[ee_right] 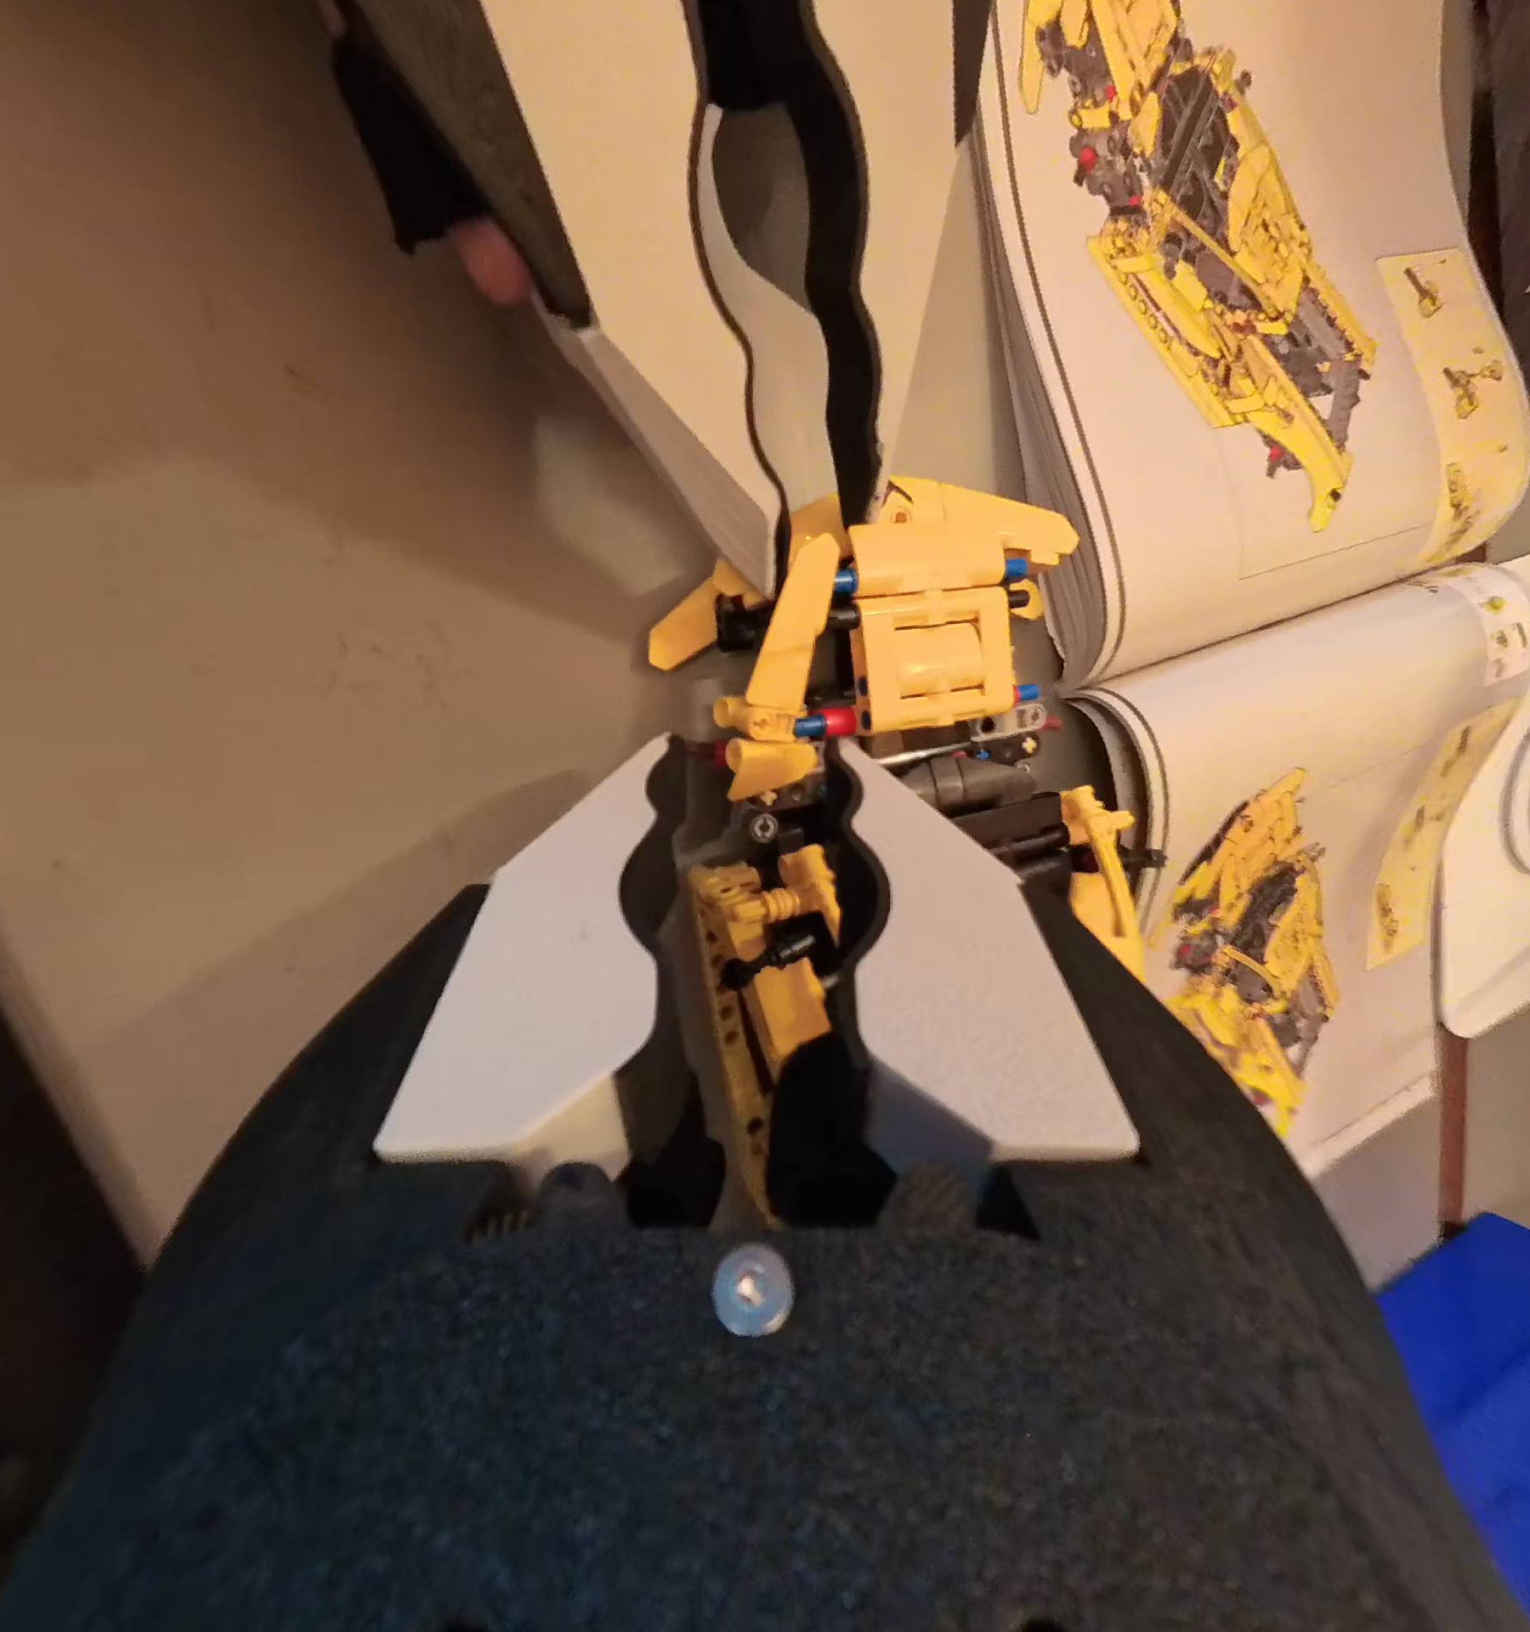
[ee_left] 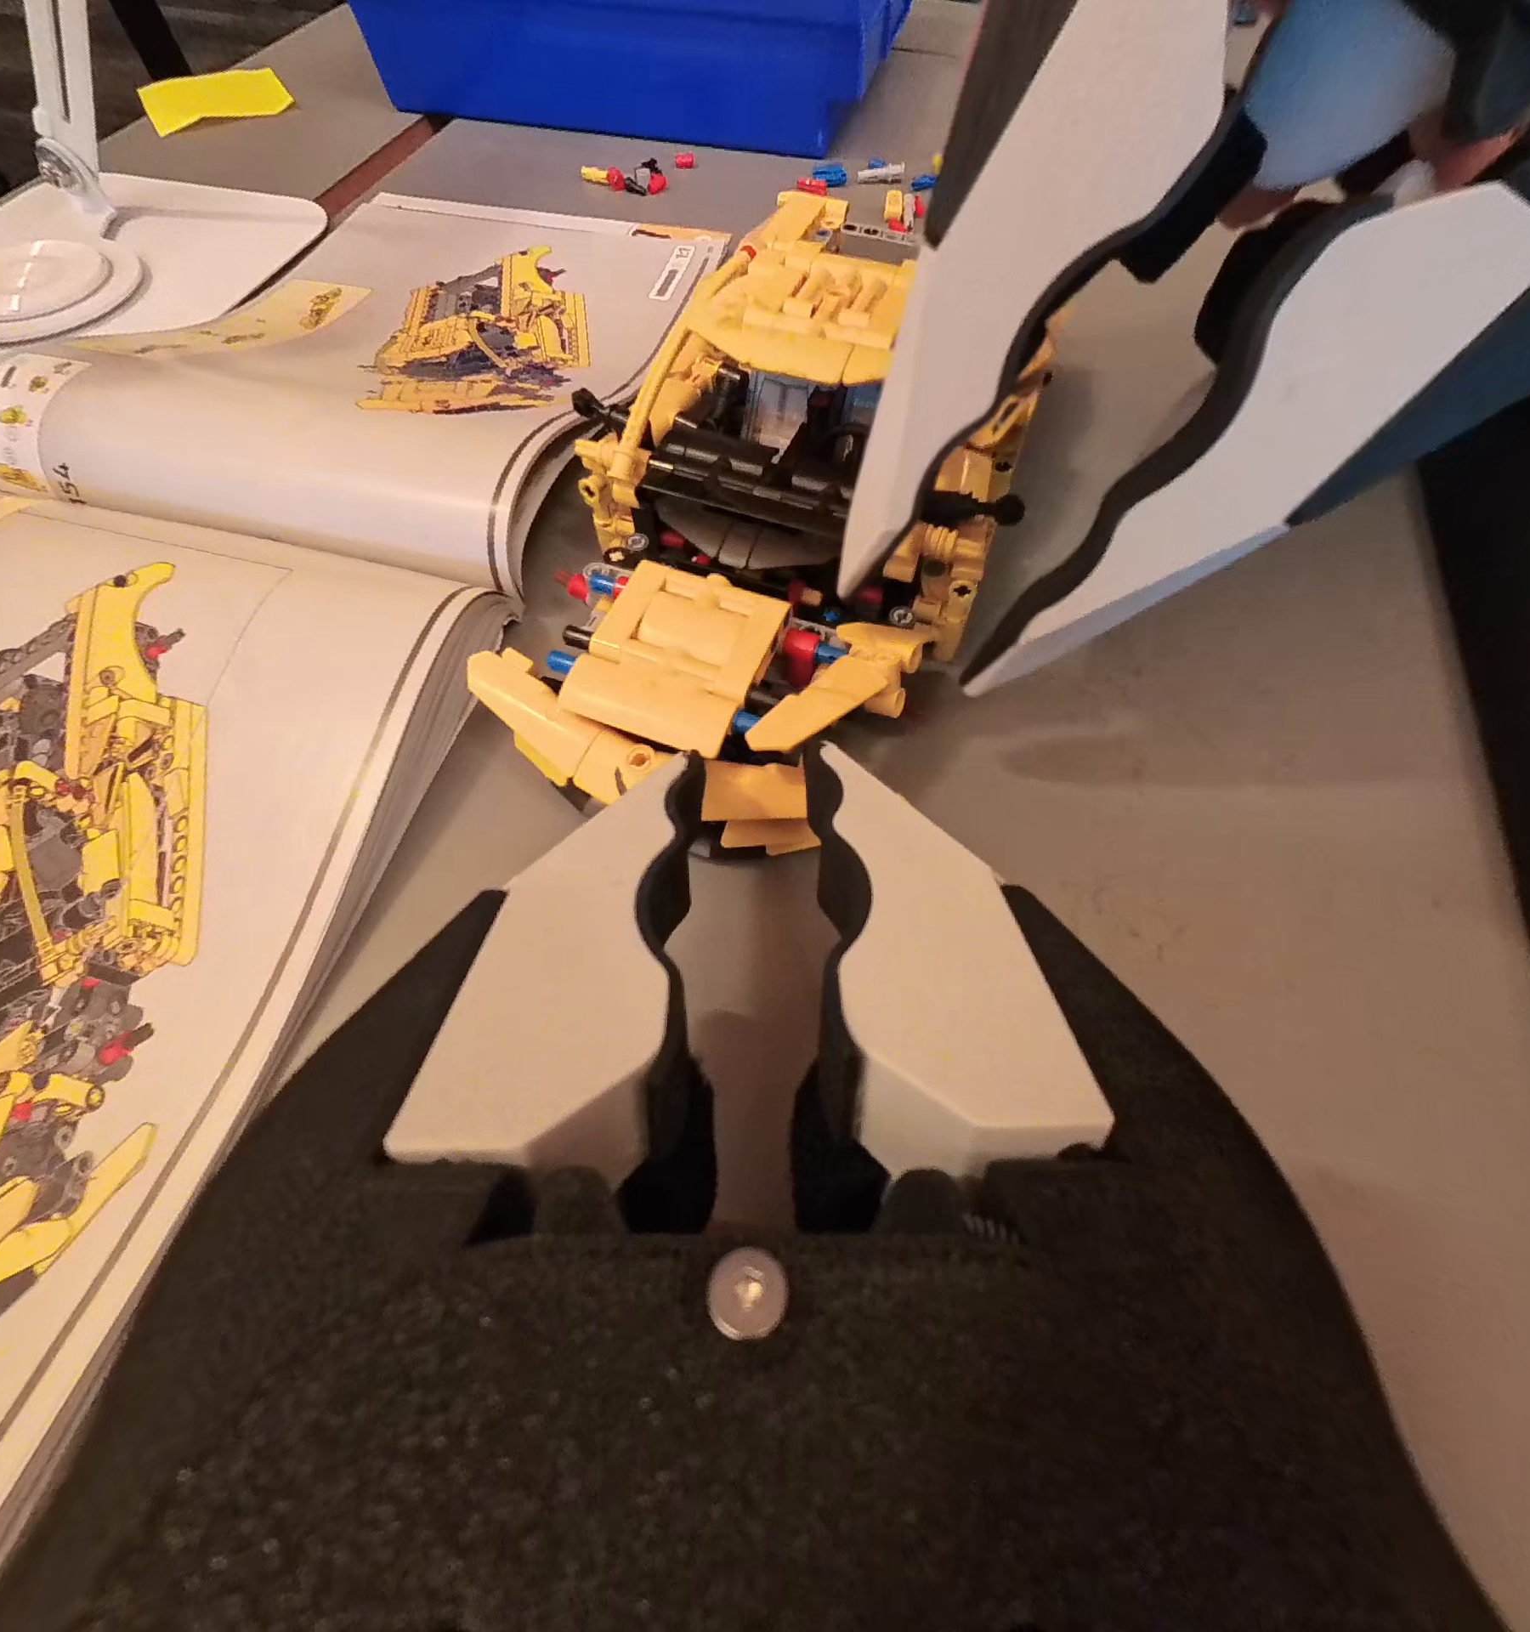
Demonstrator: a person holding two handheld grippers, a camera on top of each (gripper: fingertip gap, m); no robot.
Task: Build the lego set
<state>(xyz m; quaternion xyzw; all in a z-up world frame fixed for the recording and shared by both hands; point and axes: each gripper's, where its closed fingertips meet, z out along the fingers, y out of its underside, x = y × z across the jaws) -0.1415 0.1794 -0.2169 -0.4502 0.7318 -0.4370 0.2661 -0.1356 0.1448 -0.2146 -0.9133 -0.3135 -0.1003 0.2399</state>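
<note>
In the left wrist view, the open instruction booklet (ee_left: 214,671) filled the left of the frame on the grey table (ee_left: 1185,883), with a white stand base (ee_left: 143,247) at upper left and a blue bin (ee_left: 638,62) at top centre. The yellow lego model (ee_left: 744,530) sat at centre, loose pins (ee_left: 647,175) behind it. My left gripper (ee_left: 753,777) had narrowed onto the model's near yellow end. At upper right, my right gripper (ee_left: 907,631) straddled the model's far side, half open; whether it gripped I couldn't tell.
</note>
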